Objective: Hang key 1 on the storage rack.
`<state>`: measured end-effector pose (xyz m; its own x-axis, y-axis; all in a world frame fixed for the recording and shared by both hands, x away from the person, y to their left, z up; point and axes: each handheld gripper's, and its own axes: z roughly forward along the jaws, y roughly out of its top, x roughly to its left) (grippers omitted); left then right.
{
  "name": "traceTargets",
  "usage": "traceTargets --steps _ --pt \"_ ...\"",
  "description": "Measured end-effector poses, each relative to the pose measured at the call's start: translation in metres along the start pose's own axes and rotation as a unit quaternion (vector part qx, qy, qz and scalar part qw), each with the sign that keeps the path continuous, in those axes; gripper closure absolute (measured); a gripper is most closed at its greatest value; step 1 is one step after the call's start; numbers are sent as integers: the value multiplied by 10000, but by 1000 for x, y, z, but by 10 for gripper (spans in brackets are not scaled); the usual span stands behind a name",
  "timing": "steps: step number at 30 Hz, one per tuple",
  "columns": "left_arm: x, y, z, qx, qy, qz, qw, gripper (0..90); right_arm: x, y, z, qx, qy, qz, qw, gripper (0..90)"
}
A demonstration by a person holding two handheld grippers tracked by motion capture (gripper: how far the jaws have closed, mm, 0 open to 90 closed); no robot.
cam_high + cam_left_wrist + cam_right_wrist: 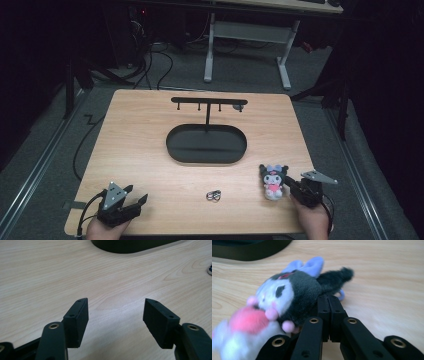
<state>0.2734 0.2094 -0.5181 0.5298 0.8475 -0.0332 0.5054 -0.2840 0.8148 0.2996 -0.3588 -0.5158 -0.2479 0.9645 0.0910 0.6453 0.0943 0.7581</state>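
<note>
A small plush toy [273, 181] with a dark hood, lilac ears and a pink heart stands near the table's front right. In the right gripper view the plush toy [287, 295] lies just left of my jaws. My right gripper [288, 183] [328, 298] is shut, its pads pressed flat together against the toy's dark side. I cannot tell whether any fabric or the toy's blue loop [341, 294] is pinched. My left gripper [136, 194] [116, 301] rests at the front left, open, with bare wood between its fingers. A small metal key ring [214, 195] [209, 269] lies between the two hands.
A black oval tray [172, 145] [135, 246] [249, 253] sits mid-table; a post rises from its back edge to a hook bar [209, 100]. The wooden table [135, 150] ends just behind both hands. Desk legs and cables are on the floor beyond.
</note>
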Motion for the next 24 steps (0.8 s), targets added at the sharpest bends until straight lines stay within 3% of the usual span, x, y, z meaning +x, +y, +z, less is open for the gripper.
traceTargets --steps 9,18,24 --pt "4 -11 -12 20 143 -89 9999 378 12 14 18 34 240 -188 9995 895" --pt "5 -8 -12 -42 103 -85 9999 378 8 13 14 0 174 -71 9998 891" --pt "2 -3 -7 -101 -45 6 9999 379 5 7 9 17 137 -16 9999 876"
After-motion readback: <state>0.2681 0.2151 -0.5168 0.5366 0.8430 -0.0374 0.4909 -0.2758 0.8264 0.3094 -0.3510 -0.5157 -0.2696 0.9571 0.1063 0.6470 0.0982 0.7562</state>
